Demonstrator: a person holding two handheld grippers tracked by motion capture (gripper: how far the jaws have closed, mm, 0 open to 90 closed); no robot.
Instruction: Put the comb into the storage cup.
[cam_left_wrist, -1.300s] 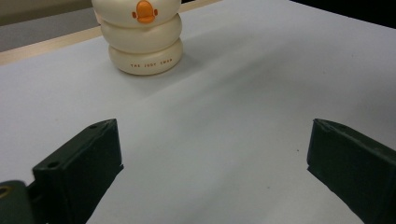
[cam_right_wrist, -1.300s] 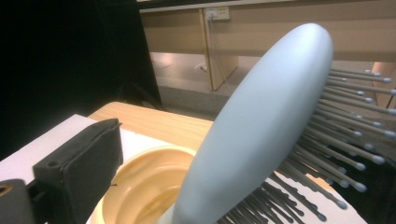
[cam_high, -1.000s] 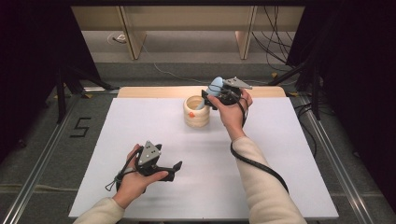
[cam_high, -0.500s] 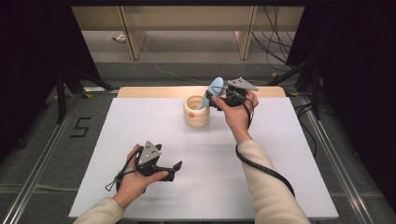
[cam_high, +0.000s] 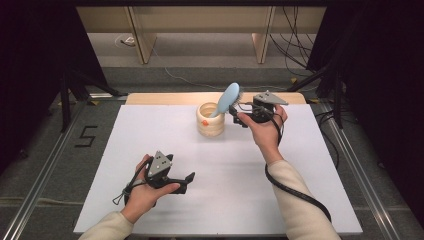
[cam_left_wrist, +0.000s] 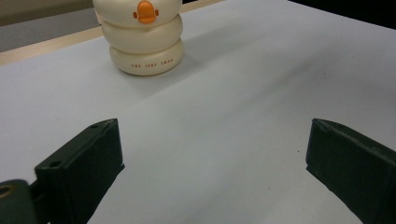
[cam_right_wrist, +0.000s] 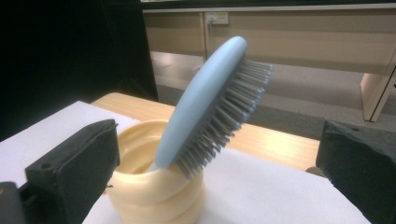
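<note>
While the hairbrush (cam_right_wrist: 205, 105) is leaning handle-down in the duck holder (cam_high: 210, 120) at upper centre, the right gripper (cam_high: 238, 112) is hovering wide open beside it, likely needing to back away; the left gripper (cam_high: 189, 178) is idling open and empty at lower left

Small orange capitals run along the lowest ring of the cream holder (cam_left_wrist: 144, 44) in the left gripper view; they appear to read "THE JUDY SWAN", though the middle word is too fine to be sure of. In the high view a dark figure "5" (cam_high: 86, 136) is marked on the grey floor to the left of the tabletop (cam_high: 150, 130). No other lettering can be read
</note>
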